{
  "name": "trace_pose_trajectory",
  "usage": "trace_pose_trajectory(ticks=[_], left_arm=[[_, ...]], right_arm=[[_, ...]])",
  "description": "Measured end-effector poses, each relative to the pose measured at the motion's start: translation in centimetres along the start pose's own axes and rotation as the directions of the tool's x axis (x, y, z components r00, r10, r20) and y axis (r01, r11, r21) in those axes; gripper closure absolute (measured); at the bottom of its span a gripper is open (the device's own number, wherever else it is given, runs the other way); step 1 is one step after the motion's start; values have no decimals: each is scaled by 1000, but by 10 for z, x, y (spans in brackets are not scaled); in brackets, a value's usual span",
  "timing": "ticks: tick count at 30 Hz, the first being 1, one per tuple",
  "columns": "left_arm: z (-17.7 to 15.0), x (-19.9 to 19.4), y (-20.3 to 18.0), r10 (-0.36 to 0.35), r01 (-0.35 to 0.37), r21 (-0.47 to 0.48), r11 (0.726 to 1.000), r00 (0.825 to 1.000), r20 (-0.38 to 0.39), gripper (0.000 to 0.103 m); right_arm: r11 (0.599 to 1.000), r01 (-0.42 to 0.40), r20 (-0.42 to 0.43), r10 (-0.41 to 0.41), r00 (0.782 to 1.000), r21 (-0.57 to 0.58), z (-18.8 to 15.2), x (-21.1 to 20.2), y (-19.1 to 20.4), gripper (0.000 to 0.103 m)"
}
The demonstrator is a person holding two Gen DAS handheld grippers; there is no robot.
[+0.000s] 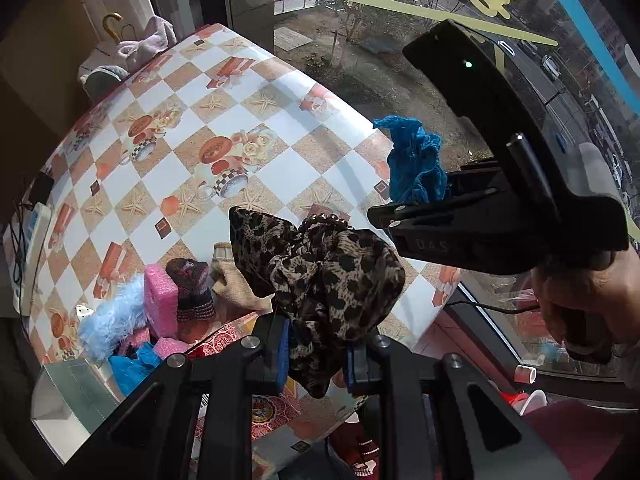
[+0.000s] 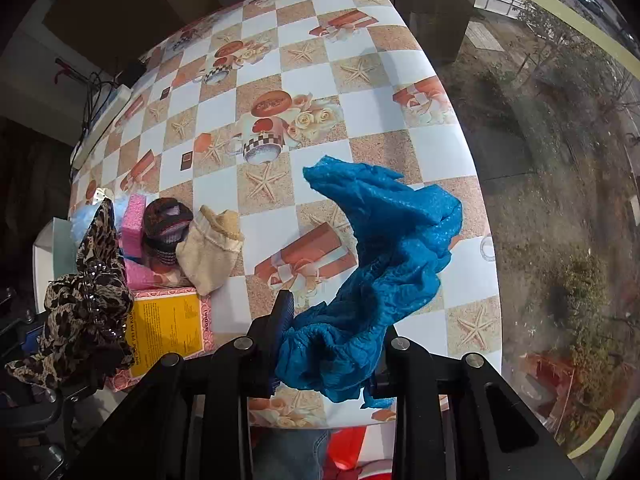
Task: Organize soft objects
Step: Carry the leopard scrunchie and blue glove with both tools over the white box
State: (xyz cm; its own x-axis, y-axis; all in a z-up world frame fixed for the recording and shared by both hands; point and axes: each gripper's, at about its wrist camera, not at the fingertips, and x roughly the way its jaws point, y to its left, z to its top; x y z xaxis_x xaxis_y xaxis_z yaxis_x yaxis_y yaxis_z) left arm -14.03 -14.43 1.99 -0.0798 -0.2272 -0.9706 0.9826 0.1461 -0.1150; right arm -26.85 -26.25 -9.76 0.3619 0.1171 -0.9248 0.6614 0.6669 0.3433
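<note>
The checkered tablecloth-covered table [image 2: 360, 92], printed with starfish and gift boxes, is seen from steeply above by both grippers, each pointed down at it beside a large window [image 1: 400, 60]. The right gripper [image 2: 324, 360] is clenched on a crinkled bright blue scarf [image 2: 384, 248], which is bunched between the pads and held draped over the table's window side. The left gripper [image 1: 316, 356] is clamped on a leopard-print sheer scarf [image 1: 320, 272], its folds hanging over the near table edge. Only in the left wrist view is the right gripper seen from outside, gripped by a hand [image 1: 584, 304], with the blue scarf protruding from its tip. Only in the right wrist view is a yellow-labelled red box [image 2: 168, 328] shown plainly, near the left edge. A pile of a beige knitted sock [image 2: 212, 252], a dark striped knitted piece [image 2: 166, 224], a pink foam block [image 2: 134, 220] and pale blue fluff [image 1: 112, 320] is gathered just beside that box
</note>
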Motion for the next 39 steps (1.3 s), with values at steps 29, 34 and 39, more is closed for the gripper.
trace_pose_trajectory(ticks=[29, 34, 39], left_arm=[[-237, -99, 220, 297, -258, -352, 900, 953, 60, 80], [-294, -96, 256, 316, -274, -514, 813, 949, -6, 80], [-334, -84, 271, 305, -295, -617, 729, 948, -92, 80]], right_arm=[[912, -28, 14, 36, 999, -409, -107, -8, 279, 71], [852, -95, -20, 99, 995, -514, -84, -5, 349, 71], [750, -113, -78, 82, 994, -652, -87, 14, 415, 71]])
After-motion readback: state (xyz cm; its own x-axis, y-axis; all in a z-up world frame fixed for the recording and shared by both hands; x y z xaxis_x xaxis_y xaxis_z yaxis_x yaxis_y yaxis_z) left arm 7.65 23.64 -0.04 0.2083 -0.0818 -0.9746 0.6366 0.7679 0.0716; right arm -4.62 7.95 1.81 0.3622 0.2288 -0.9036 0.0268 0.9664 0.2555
